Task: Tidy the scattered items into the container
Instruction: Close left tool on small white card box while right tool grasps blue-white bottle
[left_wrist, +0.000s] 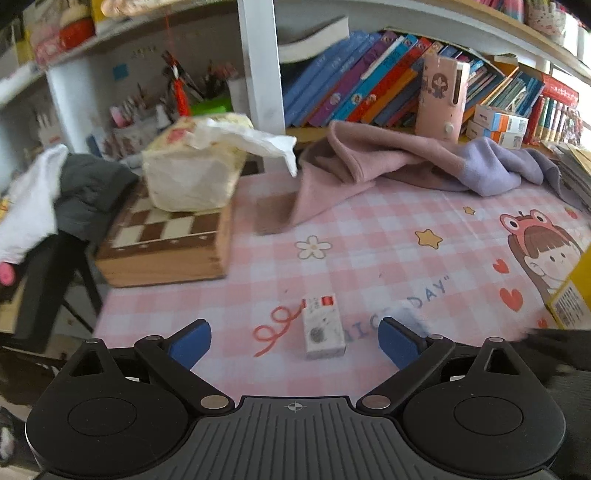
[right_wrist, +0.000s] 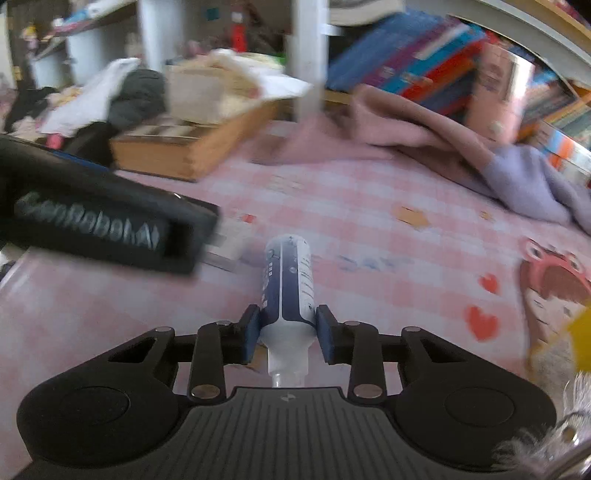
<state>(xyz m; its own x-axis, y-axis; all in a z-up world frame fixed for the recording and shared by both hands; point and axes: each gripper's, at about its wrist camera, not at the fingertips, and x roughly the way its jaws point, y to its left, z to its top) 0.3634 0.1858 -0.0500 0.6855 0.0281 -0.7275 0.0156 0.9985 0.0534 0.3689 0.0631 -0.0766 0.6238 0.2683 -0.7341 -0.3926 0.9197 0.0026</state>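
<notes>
My left gripper (left_wrist: 294, 341) is open, its blue pads either side of a small white box (left_wrist: 323, 326) with a red tab that lies on the pink checked mat (left_wrist: 369, 229). My right gripper (right_wrist: 288, 332) is shut on a white and navy bottle (right_wrist: 289, 288), held lengthwise with its cap towards the camera, just above the mat. The left gripper's black body (right_wrist: 99, 225) shows at the left of the right wrist view, over the white box (right_wrist: 229, 243). A yellow container edge (left_wrist: 576, 291) sits at the far right and shows in the right wrist view (right_wrist: 581, 336).
A wooden chess box (left_wrist: 166, 243) with a tissue pack (left_wrist: 192, 166) on it stands at the back left. Pink and lilac cloths (left_wrist: 388, 162) lie along the back. Books (left_wrist: 369, 81) and a pink case (left_wrist: 441, 99) fill the shelf behind. Something fluffy (right_wrist: 546, 435) is at the lower right.
</notes>
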